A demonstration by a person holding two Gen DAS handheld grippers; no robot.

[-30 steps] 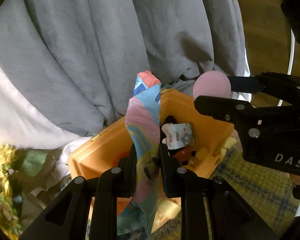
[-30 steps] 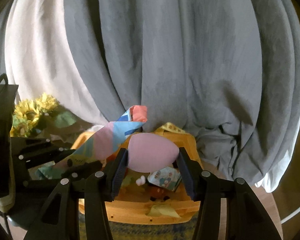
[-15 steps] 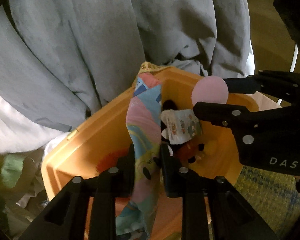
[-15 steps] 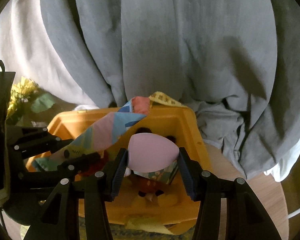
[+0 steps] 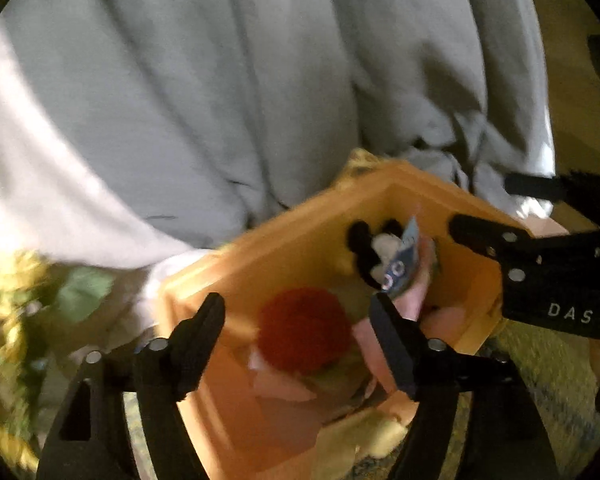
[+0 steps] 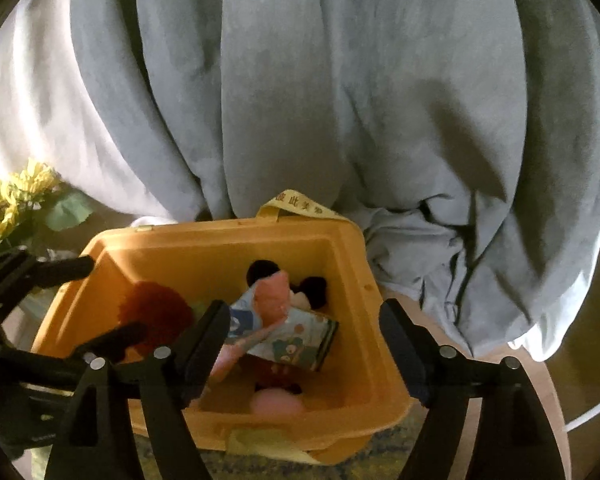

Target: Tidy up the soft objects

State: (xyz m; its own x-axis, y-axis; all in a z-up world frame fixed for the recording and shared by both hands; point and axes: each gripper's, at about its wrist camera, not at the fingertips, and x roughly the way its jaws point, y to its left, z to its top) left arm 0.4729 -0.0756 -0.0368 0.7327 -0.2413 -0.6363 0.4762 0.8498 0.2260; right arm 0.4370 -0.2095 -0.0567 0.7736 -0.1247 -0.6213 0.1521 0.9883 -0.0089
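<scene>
Above the orange bin (image 6: 352,248), both tongs stood wide open and held nothing: the left gripper (image 5: 298,330) and the right gripper (image 6: 304,334) had each let go within the last second. The patterned cloth strip (image 6: 256,320), clamped by the left tongs half a second earlier, lay slumped across the bin's contents, and the pink pad (image 6: 278,402), formerly between the right fingers, rested low against the near wall. Both soft items therefore counted as stowed. Only the right wrist view showed the printed pouch (image 6: 296,344) clearly, the yellow ribbon (image 6: 300,206) on the far rim, and the sunflowers (image 6: 16,196); the blurred left view showed more of the red plush (image 5: 304,330), possibly a pom-pom.
</scene>
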